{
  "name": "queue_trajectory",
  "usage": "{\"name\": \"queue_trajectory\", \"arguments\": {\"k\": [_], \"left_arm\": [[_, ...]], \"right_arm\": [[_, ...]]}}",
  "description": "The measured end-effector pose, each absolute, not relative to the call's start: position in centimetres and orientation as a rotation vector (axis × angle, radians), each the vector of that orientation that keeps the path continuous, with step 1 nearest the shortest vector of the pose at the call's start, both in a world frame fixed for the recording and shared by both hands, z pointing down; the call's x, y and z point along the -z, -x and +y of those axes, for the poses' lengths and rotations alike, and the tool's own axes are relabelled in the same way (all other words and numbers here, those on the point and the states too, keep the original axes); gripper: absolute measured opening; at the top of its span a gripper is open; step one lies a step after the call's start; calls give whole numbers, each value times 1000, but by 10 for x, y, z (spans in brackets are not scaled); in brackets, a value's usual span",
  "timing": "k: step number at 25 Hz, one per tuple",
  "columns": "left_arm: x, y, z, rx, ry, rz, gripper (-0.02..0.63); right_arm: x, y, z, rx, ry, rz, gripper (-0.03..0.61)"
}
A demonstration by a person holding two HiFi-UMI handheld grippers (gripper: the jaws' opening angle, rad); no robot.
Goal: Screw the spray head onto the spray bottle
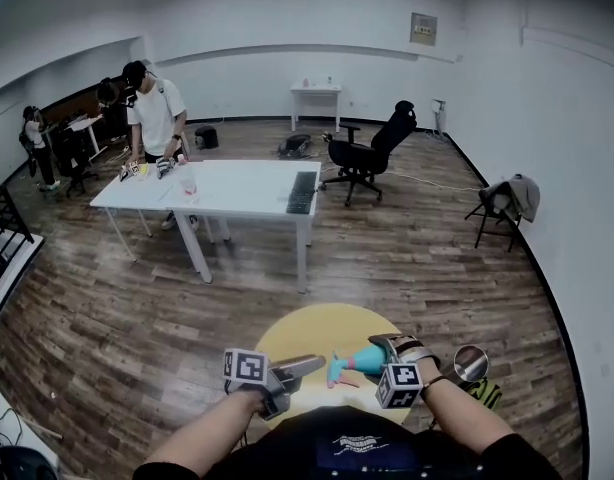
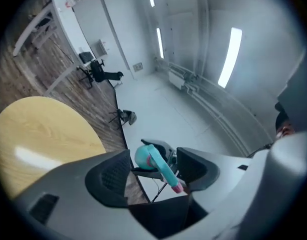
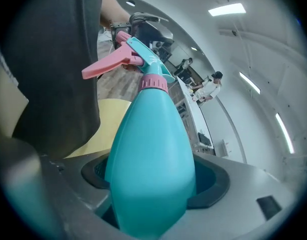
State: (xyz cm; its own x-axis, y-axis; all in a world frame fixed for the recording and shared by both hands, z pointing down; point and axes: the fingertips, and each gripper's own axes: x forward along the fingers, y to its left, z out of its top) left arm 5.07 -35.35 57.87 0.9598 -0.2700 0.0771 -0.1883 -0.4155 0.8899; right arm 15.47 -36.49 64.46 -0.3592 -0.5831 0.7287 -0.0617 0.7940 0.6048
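The teal, pear-shaped plastic spray bottle (image 3: 152, 134) is held in the air just above the round yellow wooden counter (image 1: 317, 323), lying roughly level with its neck towards the person's left. The right hand-held gripper (image 3: 153, 181) is clenched across the wide lower body of the bottle, a pad pressed on each side. The teal spray head with its pink trigger (image 3: 138, 54) already sits on the neck, joined by a pink screw collar (image 3: 153, 82); whether that collar is turned fully home cannot be told. The left hand-held gripper (image 2: 152, 171) is released: its jaws stand apart, level with the spray head, which shows between them, but the pads do not appear to press on it. Judging by its look, the bottle is light, thin-walled plastic, smooth and tapered, so it could slide forward out of a loose grip or dent under a hard one; the broad belly where it is gripped seems the safest place. The head looks stiff, but its trigger probably swings and would give poor purchase for turning. The collar, being round and rigid, looks the better place for the left jaws to close, with the risk that they skid round it if they close off centre.
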Motion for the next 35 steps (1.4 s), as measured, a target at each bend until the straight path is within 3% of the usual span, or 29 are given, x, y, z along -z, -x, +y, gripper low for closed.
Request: {"name": "queue_trajectory", "arguments": {"k": [2,4,10,15,17,19,22,25,29,30,32,35], "left_arm": [[-576,-89,-341,-59,-2164,-248,327],[-583,-108,-336,-299,-2354,-304,220],[-592,-109,-327,-571,-2480,-330,222],[-562,-102,-339,-146,-2329,-334,248],[-544,-84,-343,126,-2168,-278,326],[-540,-51,-350,331,-1992,-276,344],[-566,-4,-362,373,-1905,-390,368],[-581,-6,-363,283,-1918,-420,367],[-575,-80,-351,77,-2035,-267,368],[-577,-96,-347,-22,-2100,-267,357],[-590,-112,-338,-300,-2296,-330,227],[-601,-116,-325,-550,-2410,-311,227]], "right_arm": [[-638,-131,-367,702,-450,-1858,417],[-641,-126,-373,783,-413,-1795,422],[-643,-130,-372,819,-372,-1747,417],[-632,-117,-364,666,-416,-1940,416],[-634,-125,-363,566,-470,-2005,416],[-642,-142,-363,490,-524,-2010,416],[-654,-166,-364,473,-543,-1950,416],[-655,-168,-366,514,-521,-1917,416],[-638,-128,-369,682,-455,-1895,416],[-637,-121,-371,731,-428,-1868,416],[-646,-123,-372,789,-351,-1791,423],[-659,-131,-362,757,-290,-1785,422]]}}
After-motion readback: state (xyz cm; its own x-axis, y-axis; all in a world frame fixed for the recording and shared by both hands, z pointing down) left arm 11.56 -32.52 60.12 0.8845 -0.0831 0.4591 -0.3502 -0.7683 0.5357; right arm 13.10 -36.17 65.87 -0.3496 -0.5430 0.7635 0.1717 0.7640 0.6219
